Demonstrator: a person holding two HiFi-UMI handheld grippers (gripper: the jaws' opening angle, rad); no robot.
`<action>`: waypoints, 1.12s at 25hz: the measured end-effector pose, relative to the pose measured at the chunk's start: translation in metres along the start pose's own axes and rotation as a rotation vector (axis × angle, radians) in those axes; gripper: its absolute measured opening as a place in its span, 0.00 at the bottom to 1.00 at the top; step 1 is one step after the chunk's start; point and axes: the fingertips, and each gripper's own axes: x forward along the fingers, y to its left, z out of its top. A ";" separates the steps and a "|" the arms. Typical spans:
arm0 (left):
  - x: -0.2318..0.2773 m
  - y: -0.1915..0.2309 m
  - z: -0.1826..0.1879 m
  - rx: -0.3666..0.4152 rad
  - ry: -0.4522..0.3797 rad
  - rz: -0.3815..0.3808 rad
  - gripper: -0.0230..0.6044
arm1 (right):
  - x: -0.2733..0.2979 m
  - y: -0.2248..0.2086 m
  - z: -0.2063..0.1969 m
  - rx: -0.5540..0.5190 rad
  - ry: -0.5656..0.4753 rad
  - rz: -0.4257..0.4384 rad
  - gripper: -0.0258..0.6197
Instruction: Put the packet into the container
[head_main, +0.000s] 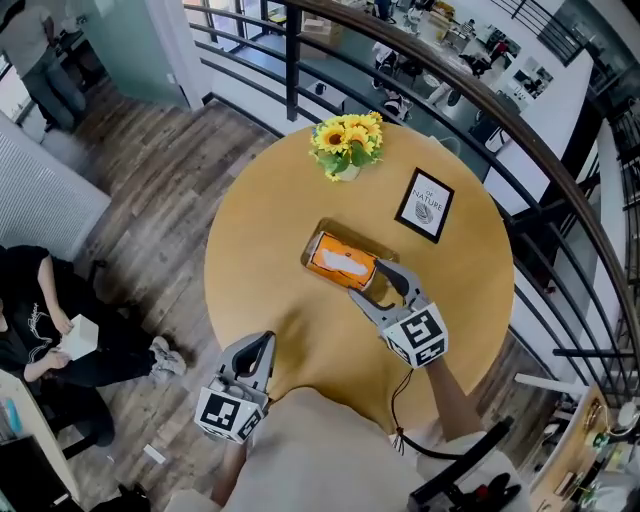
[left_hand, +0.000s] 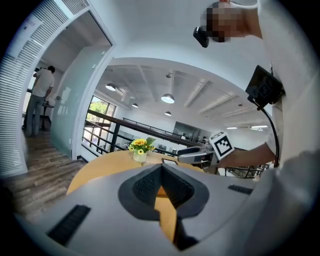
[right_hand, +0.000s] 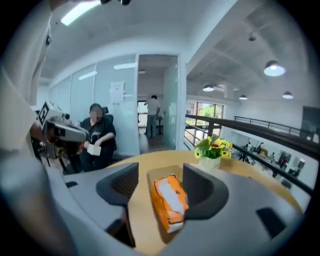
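Orange packet lying inside the open brown container on the round counter. Right gripper at the container's near end, fingers apart either side of the packet, not pressing it. Left gripper well apart from the container, fingers together, empty. Beyond the container, yellow flowers and a framed card.
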 end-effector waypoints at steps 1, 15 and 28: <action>-0.001 -0.002 0.000 0.005 0.001 0.000 0.04 | -0.011 0.008 0.004 0.047 -0.055 -0.005 0.48; 0.018 -0.052 0.017 0.101 0.007 -0.087 0.04 | -0.093 0.026 0.010 0.250 -0.273 -0.182 0.05; -0.010 -0.110 0.006 0.139 0.003 -0.087 0.04 | -0.148 0.097 -0.014 0.218 -0.306 -0.052 0.05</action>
